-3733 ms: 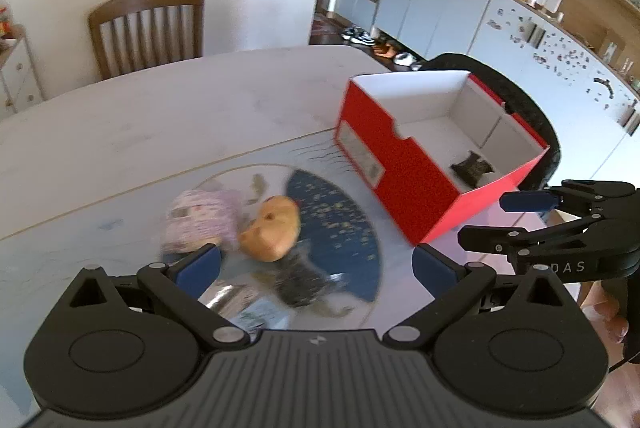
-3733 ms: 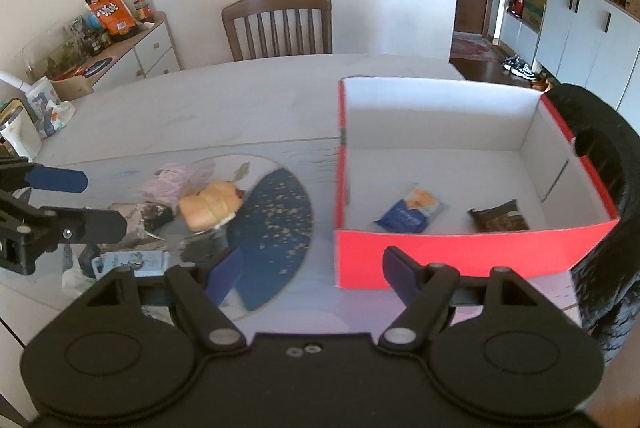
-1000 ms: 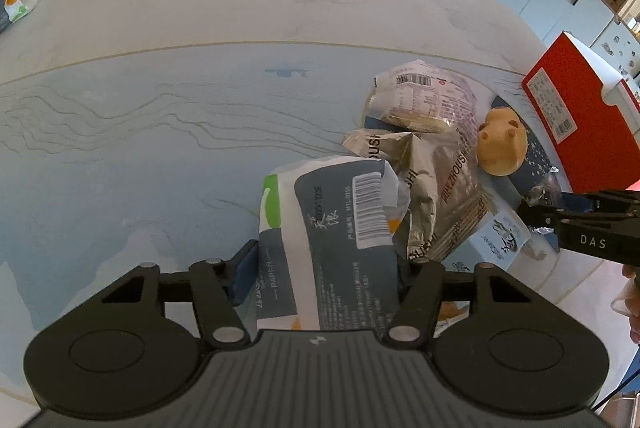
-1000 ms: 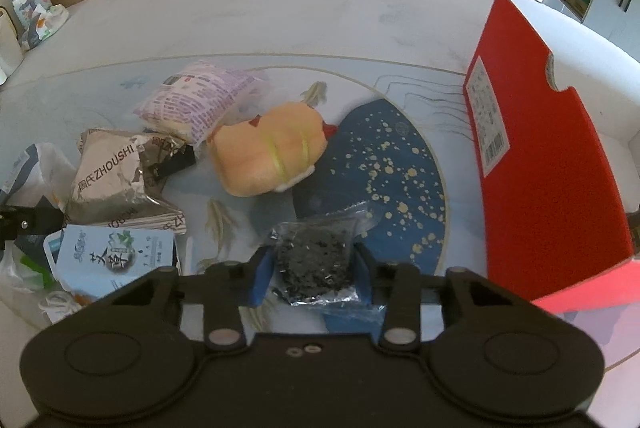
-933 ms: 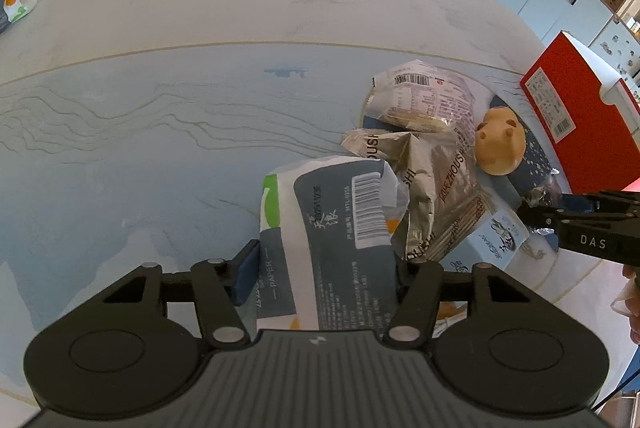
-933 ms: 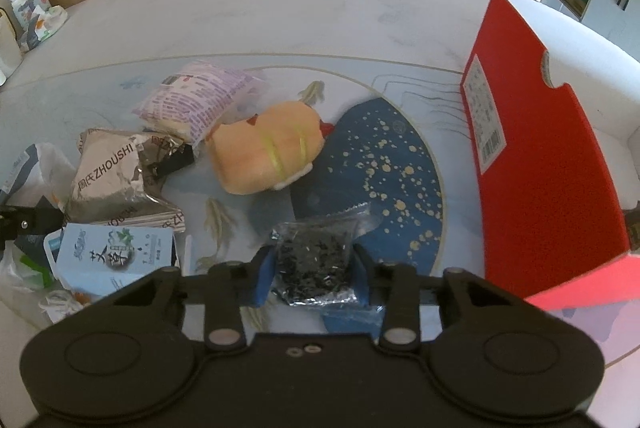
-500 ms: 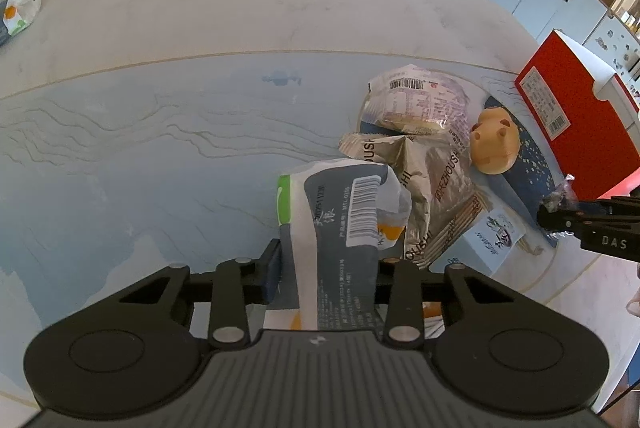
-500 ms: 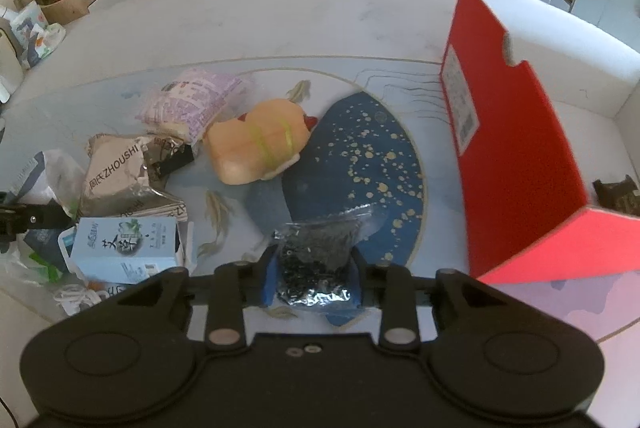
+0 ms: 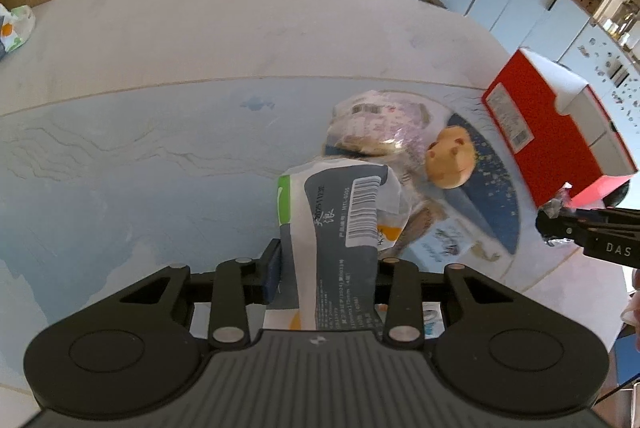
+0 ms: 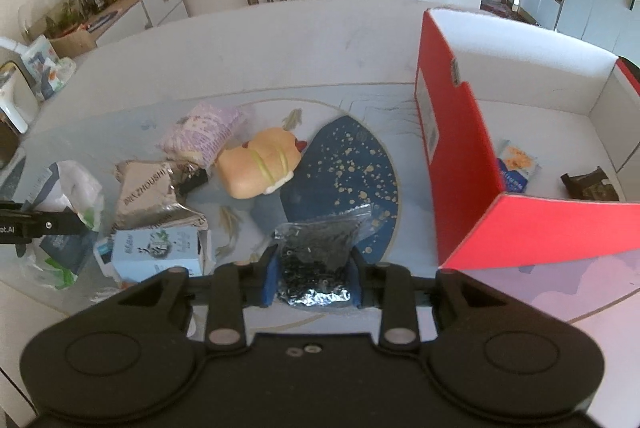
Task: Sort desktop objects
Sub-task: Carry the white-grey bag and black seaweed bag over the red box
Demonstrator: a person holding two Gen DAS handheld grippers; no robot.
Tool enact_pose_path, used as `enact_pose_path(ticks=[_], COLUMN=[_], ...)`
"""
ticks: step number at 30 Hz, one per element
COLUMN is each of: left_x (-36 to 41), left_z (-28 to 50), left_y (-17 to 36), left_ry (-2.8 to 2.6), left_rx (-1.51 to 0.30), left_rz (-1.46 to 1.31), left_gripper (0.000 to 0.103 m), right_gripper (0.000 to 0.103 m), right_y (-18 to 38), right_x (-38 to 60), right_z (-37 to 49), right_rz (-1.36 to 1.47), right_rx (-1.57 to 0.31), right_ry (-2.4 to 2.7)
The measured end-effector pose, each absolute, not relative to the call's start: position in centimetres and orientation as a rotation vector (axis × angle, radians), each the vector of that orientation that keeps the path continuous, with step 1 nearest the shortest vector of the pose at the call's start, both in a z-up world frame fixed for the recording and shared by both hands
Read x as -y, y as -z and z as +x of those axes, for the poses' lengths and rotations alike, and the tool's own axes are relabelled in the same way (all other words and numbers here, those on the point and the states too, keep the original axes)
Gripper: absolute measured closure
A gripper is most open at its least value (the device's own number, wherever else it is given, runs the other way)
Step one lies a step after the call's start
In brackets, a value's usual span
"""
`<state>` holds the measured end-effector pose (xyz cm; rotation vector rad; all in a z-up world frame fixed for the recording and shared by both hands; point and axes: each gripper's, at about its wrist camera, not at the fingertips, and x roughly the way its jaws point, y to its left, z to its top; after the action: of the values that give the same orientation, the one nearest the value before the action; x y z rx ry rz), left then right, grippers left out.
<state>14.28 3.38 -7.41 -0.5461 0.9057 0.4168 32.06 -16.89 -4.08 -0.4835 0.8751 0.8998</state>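
Both packets now lifted, jaws clamped: grey pouch (image 9: 340, 224) left, black-speckled bag (image 10: 316, 260) right; box interior (image 10: 560, 132) right-view only.

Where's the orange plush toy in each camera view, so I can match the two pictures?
Left wrist view: the plush toy is right of centre, beside the purple packet, left of the red box.
Right wrist view: the plush toy is left of centre, just right of the purple packet, on the edge of the dark blue mat patch.
Shared landmark: the red box, right of the toy in both.
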Motion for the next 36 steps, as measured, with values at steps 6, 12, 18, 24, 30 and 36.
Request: enact_pose_path(ticks=[6,12,18,24,30,36], left_x=[-3.1,-2.2,-0.7,1.3,3.4,5.9], left_z=[13.7,13.7,14.8,16.6,19.4,23.1], left_y=[5.7,3.6,2.1,0.9,-0.2,-1.1], left_ry=[-0.408,-0.372,-0.320,-0.274,-0.230,-0.182], left_rx=[-0.889,-0.860,-0.852,-0.849,-0.836,-0.823], left_rz=[-0.551,-0.546,-0.531,-0.502,-0.474,-0.439], left_gripper=[0.068,0.068,0.068,0.068,0.068,0.068], right_gripper=[0.070,0.070,0.070,0.070,0.070,0.070], right_y=[2.6,1.0,-0.5,-1.4,-2.0,-2.7], right_x=[17.8,18.9,20.2,21.8,23.6,25.6], right_z=[31.6,31.4,31.7,32.6,33.9,36.0], right_rz=[-0.462,-0.440,-0.430,-0.423,-0.413,-0.401], right_rx=[-0.862,-0.845,-0.831,-0.823,-0.813,-0.799], right_ry=[-0.920,-0.926,-0.914,-0.895,-0.867,-0.837])
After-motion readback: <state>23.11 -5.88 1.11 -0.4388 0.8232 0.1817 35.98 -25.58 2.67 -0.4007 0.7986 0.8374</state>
